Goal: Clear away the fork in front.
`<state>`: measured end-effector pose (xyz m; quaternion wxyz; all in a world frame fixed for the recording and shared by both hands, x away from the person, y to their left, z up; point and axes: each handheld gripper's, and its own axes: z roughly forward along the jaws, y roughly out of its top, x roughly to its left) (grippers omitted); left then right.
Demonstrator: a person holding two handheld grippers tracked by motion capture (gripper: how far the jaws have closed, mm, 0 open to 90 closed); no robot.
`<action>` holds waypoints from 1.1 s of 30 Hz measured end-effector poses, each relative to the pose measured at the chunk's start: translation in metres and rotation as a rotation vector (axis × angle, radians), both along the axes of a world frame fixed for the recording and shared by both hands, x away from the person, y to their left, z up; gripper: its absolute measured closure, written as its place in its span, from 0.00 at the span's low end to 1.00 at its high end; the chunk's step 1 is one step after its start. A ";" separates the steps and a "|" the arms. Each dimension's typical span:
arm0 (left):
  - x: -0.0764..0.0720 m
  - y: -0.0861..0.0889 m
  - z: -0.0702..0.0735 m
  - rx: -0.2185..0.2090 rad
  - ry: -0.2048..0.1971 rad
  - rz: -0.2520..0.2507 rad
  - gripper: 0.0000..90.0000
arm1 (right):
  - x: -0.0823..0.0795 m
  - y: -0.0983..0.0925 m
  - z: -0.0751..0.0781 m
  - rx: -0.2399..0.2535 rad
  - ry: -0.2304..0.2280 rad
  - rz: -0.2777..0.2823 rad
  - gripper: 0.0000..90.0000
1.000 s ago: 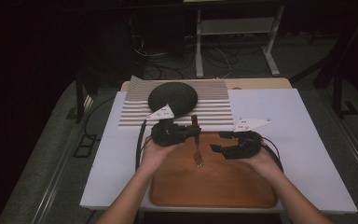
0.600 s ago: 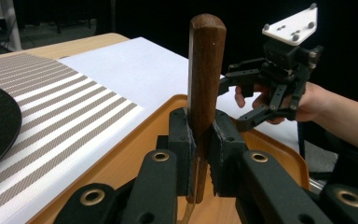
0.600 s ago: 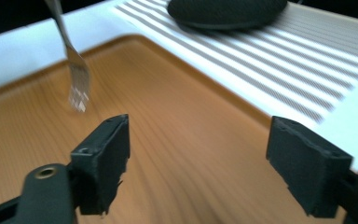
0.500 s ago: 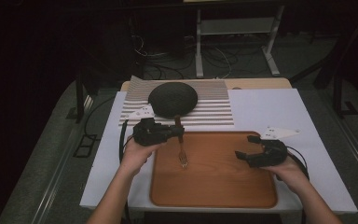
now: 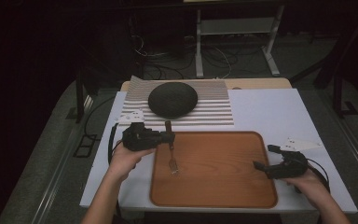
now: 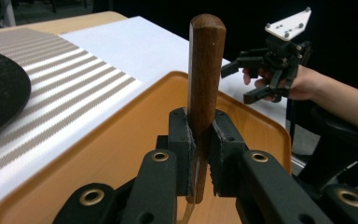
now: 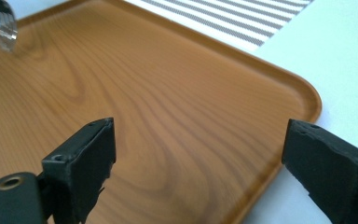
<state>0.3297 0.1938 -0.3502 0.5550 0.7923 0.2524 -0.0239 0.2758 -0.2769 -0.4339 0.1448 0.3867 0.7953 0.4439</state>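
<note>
Fork handed to the left gripper, right gripper let go

The fork [image 5: 170,148] hangs over the tray's [image 5: 223,198] near-left part, tines apparently just touching it, its wooden handle clamped in the left gripper [image 5: 168,137]. The right gripper [image 5: 265,157] has just been opening, nothing between its jaws, and has pulled away right, so one hand now carries it.

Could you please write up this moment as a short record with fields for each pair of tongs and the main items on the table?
left tongs: shut on the fork's wooden handle
fork: tines down over the tray's left part
right tongs: open, nothing between them, at the tray's right edge; jaws have just been opening
tray: wooden, on the white sheet
dark round pad: on the striped mat, behind the tray
</note>
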 end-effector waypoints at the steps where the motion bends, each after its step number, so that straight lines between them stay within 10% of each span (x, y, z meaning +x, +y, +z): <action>1: -0.002 0.002 0.000 0.002 0.005 -0.003 0.89 | 0.000 0.000 0.000 -0.004 0.001 -0.005 0.11; 15: -0.011 0.015 -0.012 0.002 0.058 -0.028 0.88 | 0.002 0.004 -0.002 -0.025 -0.002 -0.005 0.12; 26: 0.007 0.006 -0.033 0.074 0.029 0.059 0.82 | 0.003 0.004 -0.002 -0.029 -0.006 -0.008 0.12; 33: 0.019 -0.003 -0.058 0.123 0.105 0.065 0.77 | 0.004 0.005 -0.002 -0.041 -0.007 -0.008 0.13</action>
